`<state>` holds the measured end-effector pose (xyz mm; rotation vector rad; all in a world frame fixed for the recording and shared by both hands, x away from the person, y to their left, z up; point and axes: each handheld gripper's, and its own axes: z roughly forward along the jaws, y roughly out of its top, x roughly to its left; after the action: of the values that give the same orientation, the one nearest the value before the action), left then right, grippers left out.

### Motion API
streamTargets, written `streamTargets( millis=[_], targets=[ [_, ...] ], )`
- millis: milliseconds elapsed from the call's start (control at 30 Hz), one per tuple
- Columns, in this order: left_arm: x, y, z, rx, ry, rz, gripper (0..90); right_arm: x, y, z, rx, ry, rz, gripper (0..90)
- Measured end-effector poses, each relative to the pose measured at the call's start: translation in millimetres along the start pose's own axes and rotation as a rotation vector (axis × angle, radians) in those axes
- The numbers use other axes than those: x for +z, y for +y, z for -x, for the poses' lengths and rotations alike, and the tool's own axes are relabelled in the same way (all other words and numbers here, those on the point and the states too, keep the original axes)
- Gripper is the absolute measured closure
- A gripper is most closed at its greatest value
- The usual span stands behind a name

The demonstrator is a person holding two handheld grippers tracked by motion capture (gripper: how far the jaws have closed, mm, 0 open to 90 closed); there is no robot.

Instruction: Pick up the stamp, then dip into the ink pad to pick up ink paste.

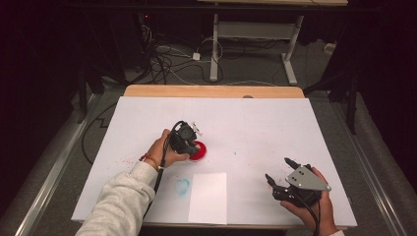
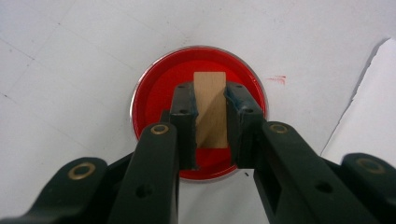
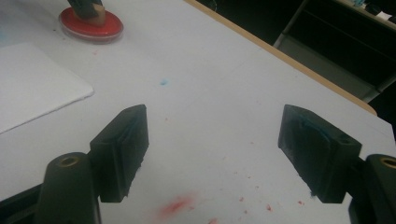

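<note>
Wooden and pale, a small rectangular block point(image 2: 211, 109) is clamped between the pads of the left gripper point(image 2: 210, 100), whose jaws are closed on its two long sides. In the left gripper view the block's long axis is seen running straight away from the gripper, in line with the jaws, and its far end is held over the middle of a round dish of red paint point(image 2: 159, 88). Whether that end touches the paint cannot be told. In the high view the dish point(image 1: 200, 150) is found near the middle of the white-covered table point(image 1: 255, 123), with the left gripper point(image 1: 189, 140) directly above it and tipped downward. Just nearer the person than the dish a blank white sheet of paper point(image 1: 208, 197) is laid, and a faint blue stamped ring point(image 1: 182, 186) is seen beside the sheet, on the left of it. Well to the right of the dish the right gripper point(image 1: 279, 170) is held low over the table with its jaws wide apart and nothing between them; from its own view the dish point(image 3: 91, 24) lies far off. The left hand is judged far the nearer, so a dip into the paint would call only for a short push along the block's own axis.
</note>
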<state>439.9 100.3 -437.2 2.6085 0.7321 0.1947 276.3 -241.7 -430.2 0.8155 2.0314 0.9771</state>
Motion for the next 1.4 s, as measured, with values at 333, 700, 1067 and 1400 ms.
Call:
streamTargets(
  millis=[333,700,1067,1400],
  targets=[
    [-9.3,-6.1,2.9,-0.011,-0.001,0.076,73.8,1.8,0.8,0.5,-0.001,-0.003,-0.005,24.8],
    [-48.4,-16.6,7.9,0.003,0.031,0.181,73.8,1.7,1.0,0.4,-0.002,0.006,0.0,24.7],
    [-84.0,-13.9,13.4,0.042,0.054,0.241,73.8,2.6,-1.6,0.4,-0.004,0.005,-0.014,24.7],
    [-68.3,-3.1,13.4,0.047,0.037,0.189,73.8,4.4,1.0,-3.6,-0.019,0.019,-0.013,24.9]
  ],
)
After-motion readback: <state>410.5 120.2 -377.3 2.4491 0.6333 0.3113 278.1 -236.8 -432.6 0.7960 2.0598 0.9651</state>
